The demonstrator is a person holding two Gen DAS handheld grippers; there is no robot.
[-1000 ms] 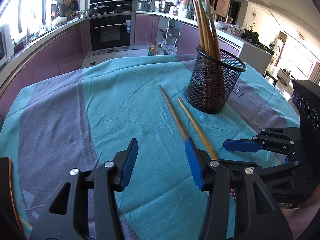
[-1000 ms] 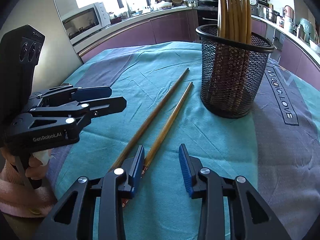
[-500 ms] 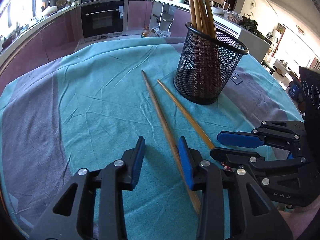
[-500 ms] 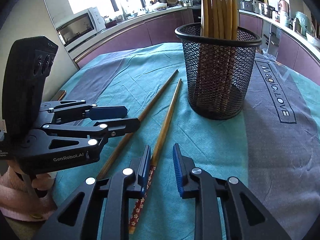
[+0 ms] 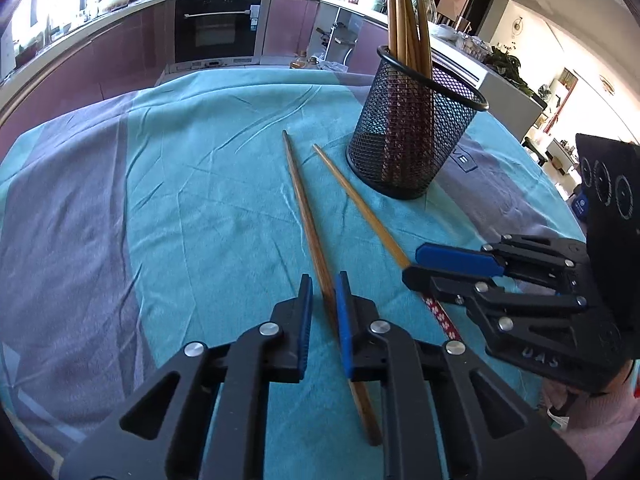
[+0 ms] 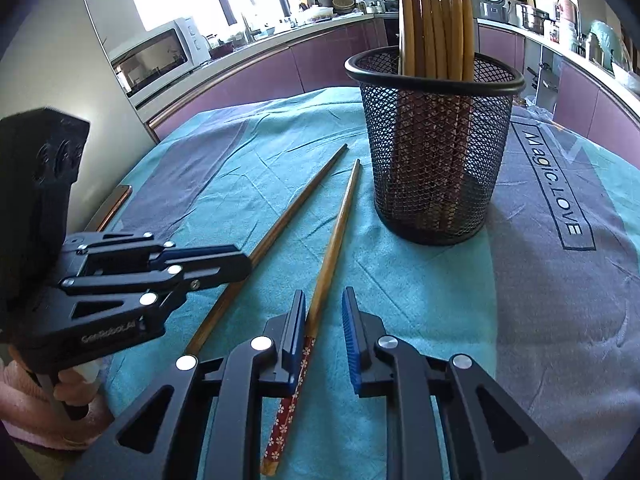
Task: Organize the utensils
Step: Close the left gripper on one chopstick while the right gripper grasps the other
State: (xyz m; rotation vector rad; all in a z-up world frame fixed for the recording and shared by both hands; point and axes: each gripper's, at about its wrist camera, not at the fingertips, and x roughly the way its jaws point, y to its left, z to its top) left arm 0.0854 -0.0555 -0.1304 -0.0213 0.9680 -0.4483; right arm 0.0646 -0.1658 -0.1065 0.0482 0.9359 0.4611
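Two wooden chopsticks lie side by side on the teal cloth in front of a black mesh holder filled with several chopsticks. My left gripper is narrowly open, its fingers straddling the darker chopstick, which touches the right pad. My right gripper is narrowly open around the lighter chopstick, whose red flowered end lies between the fingers against the left pad. The holder also shows in the right wrist view. Each gripper shows in the other's view, the right one and the left one.
The round table carries a teal and grey cloth with "Magic LOVE" printed on it. A kitchen counter with an oven and a microwave runs behind. A phone edge lies at the table's left rim.
Both grippers have moved forward and down to the chopsticks and have narrowed from wide open, the left around the darker one, the right around the lighter one.
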